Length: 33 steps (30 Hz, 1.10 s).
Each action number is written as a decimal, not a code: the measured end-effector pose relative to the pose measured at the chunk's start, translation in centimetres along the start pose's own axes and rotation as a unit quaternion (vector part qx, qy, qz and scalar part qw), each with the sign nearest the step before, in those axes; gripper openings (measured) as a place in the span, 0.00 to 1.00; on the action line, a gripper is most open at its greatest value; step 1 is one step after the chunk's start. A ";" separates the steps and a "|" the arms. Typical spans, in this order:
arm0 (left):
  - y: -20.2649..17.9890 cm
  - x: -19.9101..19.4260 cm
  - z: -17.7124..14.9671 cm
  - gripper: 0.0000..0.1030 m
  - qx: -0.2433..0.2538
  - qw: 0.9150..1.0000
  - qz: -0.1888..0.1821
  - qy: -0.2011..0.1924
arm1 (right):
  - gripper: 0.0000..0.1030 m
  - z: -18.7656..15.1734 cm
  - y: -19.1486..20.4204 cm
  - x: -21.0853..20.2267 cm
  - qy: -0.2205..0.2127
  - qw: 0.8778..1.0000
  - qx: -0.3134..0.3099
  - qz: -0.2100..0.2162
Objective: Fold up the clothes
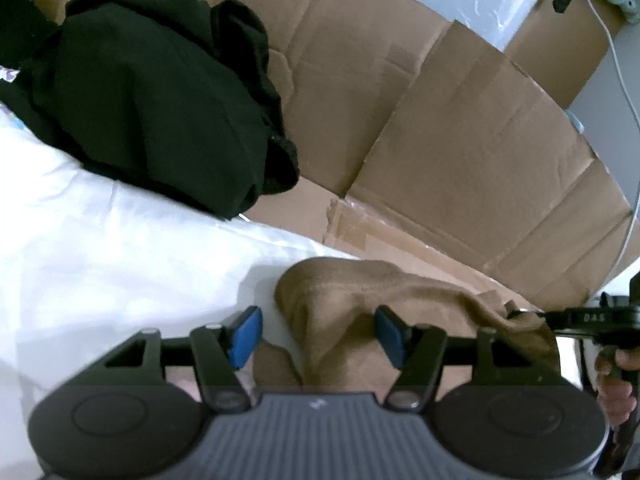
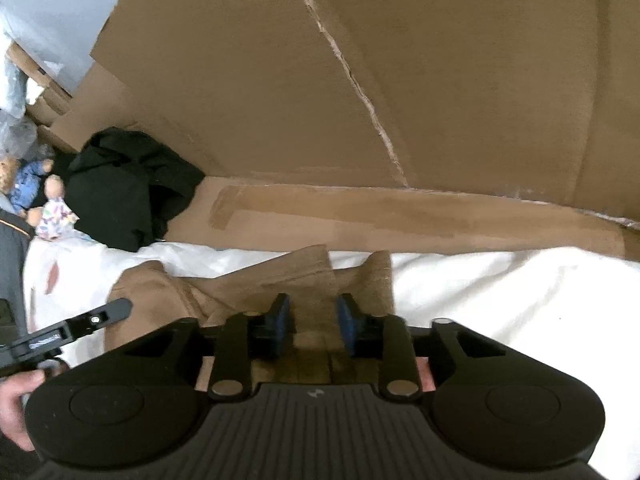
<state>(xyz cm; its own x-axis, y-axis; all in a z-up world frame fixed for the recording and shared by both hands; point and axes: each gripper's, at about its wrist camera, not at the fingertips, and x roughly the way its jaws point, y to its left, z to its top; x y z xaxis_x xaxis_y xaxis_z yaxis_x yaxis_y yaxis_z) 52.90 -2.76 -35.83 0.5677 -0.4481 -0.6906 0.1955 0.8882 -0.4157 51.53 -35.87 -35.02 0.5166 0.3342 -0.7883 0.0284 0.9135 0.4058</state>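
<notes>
A tan garment point(image 1: 340, 300) lies bunched on the white sheet point(image 1: 120, 240); it also shows in the right wrist view point(image 2: 248, 284). My left gripper point(image 1: 318, 334) is open with its blue pads either side of a raised fold of the tan cloth. My right gripper point(image 2: 313, 322) is open over the tan cloth's edge, pads apart. A black garment point(image 1: 152, 96) lies crumpled at the far left; in the right wrist view it point(image 2: 128, 188) is at the left by the cardboard.
Cardboard sheets point(image 1: 460, 120) stand behind the bed as a wall point(image 2: 360, 80). Dolls point(image 2: 52, 208) lie at the far left. The right gripper's side point(image 1: 592, 320) shows at the left view's right edge. A white cable point(image 1: 624, 80) hangs at right.
</notes>
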 end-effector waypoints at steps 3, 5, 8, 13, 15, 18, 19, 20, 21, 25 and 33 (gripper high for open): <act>0.3 -0.1 -0.2 0.63 -0.006 1.000 0.001 -0.001 | 0.17 -0.1 0.0 -0.5 -0.005 1.000 -0.004 0.003; 0.4 0.0 -0.3 0.63 -0.009 1.000 0.001 -0.002 | 0.30 -0.1 -0.4 -0.8 -0.003 1.000 0.003 0.006; 0.4 0.2 -0.4 0.63 -0.008 1.000 0.002 0.000 | 0.58 -0.3 -1.3 -2.5 -0.025 0.999 0.014 0.041; 0.5 0.3 -0.3 0.63 -0.006 1.000 0.002 0.002 | 0.64 -1.0 -2.1 -4.1 -0.036 0.996 0.009 0.080; 0.5 0.3 -0.3 0.63 -0.008 1.000 0.002 0.002 | 0.63 -1.4 -2.2 -3.9 -0.026 0.997 -0.004 0.076; 0.5 0.3 -0.4 0.63 -0.005 1.000 0.003 0.002 | 0.61 -1.8 -2.0 -3.3 -0.015 0.997 -0.010 0.081; 0.5 0.3 -0.5 0.63 -0.005 1.000 0.003 0.002 | 0.59 -1.8 -2.0 -3.2 -0.015 0.997 -0.011 0.081; 0.6 0.3 -0.5 0.63 -0.003 1.000 0.002 0.003 | 0.58 -1.8 -1.9 -3.0 -0.014 0.996 -0.010 0.082; 0.7 0.4 -0.4 0.63 0.001 1.000 -0.001 0.005 | 0.57 -1.8 -1.8 -2.8 -0.012 0.996 -0.010 0.083; 0.9 0.7 -0.3 0.62 0.013 1.000 -0.002 0.011 | 0.54 -1.7 -1.3 -1.9 -0.003 0.997 -0.022 0.079; 0.8 0.8 -0.5 0.57 0.018 1.000 0.009 0.013 | 0.54 -1.5 0.6 -3.1 -0.046 0.994 -0.085 0.047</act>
<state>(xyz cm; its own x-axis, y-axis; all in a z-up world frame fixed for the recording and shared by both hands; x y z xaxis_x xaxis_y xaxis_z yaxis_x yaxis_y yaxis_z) 53.12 -2.44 -37.02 0.5498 -0.4338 -0.7138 0.2145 0.8992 -0.3813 48.64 -36.03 -33.06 0.5861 0.4047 -0.7019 -0.1646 0.9077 0.3860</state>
